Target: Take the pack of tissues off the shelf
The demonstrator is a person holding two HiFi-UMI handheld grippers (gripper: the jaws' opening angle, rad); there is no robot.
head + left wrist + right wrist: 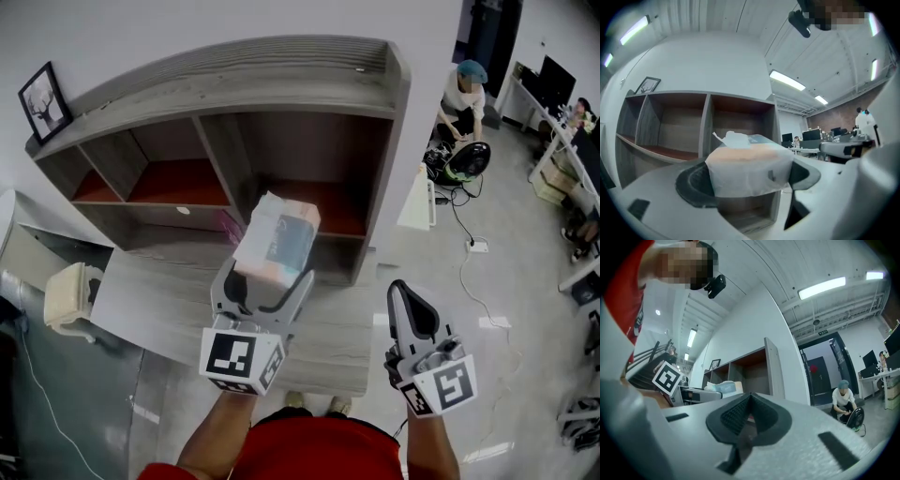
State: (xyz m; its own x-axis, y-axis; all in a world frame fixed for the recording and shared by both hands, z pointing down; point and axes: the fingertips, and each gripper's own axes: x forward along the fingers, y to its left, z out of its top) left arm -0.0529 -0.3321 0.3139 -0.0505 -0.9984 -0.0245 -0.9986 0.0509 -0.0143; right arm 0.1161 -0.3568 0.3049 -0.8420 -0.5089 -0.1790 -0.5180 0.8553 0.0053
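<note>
Your left tongs [267, 281] are closed on the pack of tissues [277, 239], 1 jaw pressed against each side of it, about halfway along its length. The left gripper view shows the dark pads hard against the wrapper, which bulges slightly between them. The pack hangs in the air in front of the shelf [281, 103] and over the grey desk [159, 309], touching neither, so it looks already clear of its compartment.

Expect it to feel light and soft. It will likely squash rather than resist, and the thin film is probably slick, so a hold across the middle of the 2 long sides, as you have now, seems the safest. A grip near an end could let it sag or twist.

It is a blocky bundle in cloudy white film, with a peach band, a blue-grey panel on its upper face and a crimped flap standing up at one end.

To the right, your right tongs [412, 314] are shut with their ribbed pads meeting and nothing between them, held low and well apart from the pack.
</note>
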